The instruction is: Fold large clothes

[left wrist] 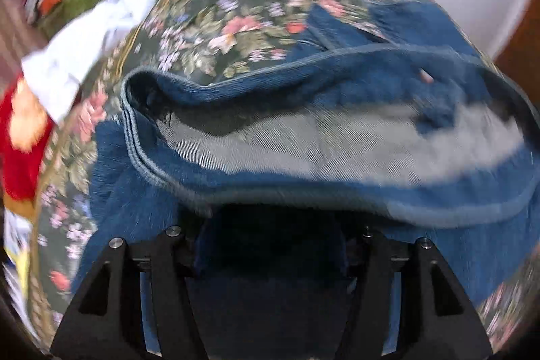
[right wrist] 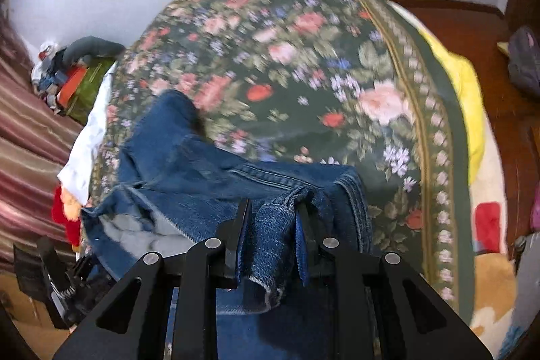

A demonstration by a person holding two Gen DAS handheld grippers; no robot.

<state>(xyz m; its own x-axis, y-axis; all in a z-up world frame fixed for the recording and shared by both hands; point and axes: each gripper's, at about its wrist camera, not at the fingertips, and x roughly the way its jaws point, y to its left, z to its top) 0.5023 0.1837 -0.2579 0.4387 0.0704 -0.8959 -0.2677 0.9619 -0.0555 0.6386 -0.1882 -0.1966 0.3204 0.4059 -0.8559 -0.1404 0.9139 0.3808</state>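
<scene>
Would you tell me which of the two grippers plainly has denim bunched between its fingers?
The right gripper: a wad of the jeans stands pinched between its fingers. The left gripper has its fingertips hidden under the denim, so its grip cannot be seen.

1 jeans (right wrist: pixel 202 177) — 2 tools (right wrist: pixel 273 218)

left gripper (left wrist: pixel 270 245) fingertips: hidden under jeans (left wrist: pixel 303 191) | floral bedspread (right wrist: pixel 303 73): blurred
</scene>
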